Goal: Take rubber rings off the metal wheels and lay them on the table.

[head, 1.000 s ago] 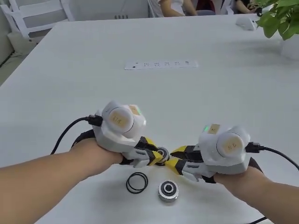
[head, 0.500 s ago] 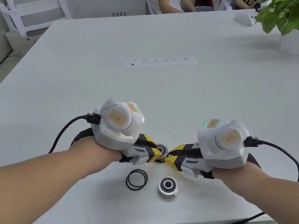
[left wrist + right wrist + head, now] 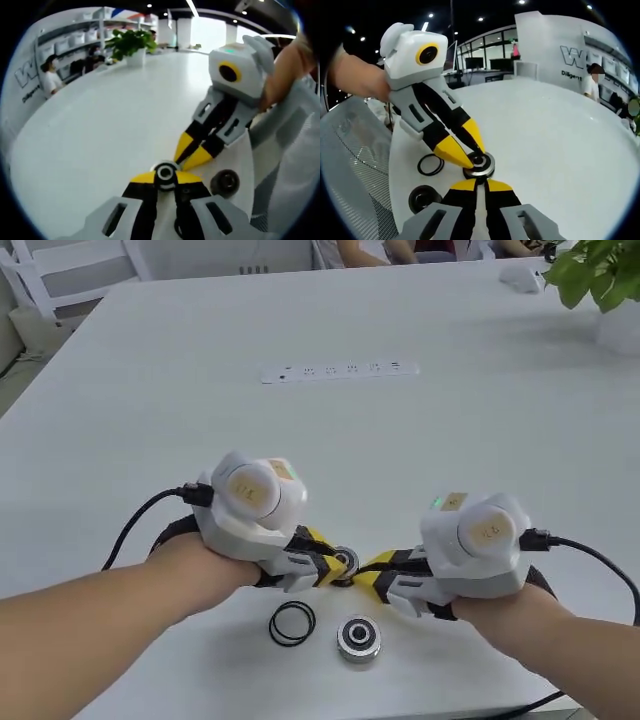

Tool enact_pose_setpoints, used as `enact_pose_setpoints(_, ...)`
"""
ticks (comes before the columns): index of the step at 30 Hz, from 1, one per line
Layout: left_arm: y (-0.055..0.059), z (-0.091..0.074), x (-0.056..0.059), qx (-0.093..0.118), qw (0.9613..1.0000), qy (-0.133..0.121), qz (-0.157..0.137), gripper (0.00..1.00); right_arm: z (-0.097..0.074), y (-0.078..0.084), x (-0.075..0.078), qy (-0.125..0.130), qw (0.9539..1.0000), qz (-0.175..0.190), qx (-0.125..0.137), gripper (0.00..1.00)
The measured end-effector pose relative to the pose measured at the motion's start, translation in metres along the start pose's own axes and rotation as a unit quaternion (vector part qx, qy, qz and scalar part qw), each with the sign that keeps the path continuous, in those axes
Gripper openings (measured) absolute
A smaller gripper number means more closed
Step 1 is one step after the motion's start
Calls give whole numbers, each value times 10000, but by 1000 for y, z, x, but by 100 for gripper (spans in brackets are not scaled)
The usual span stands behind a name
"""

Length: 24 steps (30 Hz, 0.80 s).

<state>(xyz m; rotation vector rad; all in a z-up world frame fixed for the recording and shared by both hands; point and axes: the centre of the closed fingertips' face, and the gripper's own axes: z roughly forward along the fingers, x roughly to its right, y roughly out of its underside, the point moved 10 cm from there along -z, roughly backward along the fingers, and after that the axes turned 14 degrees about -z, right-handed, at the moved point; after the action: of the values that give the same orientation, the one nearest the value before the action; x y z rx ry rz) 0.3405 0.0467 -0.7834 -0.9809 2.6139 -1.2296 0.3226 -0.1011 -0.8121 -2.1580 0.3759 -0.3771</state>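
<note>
Left gripper (image 3: 165,178): I have it clamped on the wheel (image 3: 165,171).
Right gripper (image 3: 185,158): faces it head-on, jaws together, tips touching the wheel's rim; whether they hold anything, I cannot tell.

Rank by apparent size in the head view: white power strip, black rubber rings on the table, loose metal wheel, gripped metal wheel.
1. White power strip, though farthest.
2. Black rubber rings and loose metal wheel: look alike, unranked.
3. Gripped metal wheel, partly hidden by jaws.
</note>
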Motion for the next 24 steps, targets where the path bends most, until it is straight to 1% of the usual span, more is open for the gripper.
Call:
enact_pose_setpoints(11,-1,0,1,-13,10000,-32,35,12,-3,0,1,43,10000,-51,-37,0)
enact_pose_setpoints(19,-1,1,1,-14,10000,-34,18,12,-2,-1,0,77,9992,-384,-69,1)
enact_pose_setpoints(21,-1,1,1,-16,10000,-38,13,12,-2,-2,0,106,9988,-467,-73,2)
enact_pose_setpoints(23,-1,1,1,-14,10000,-37,9,12,-3,-2,2,204,9983,-547,-75,4)
enact_pose_setpoints(24,-1,1,1,-14,10000,-37,7,12,-3,-2,2,225,9983,-526,-66,5)
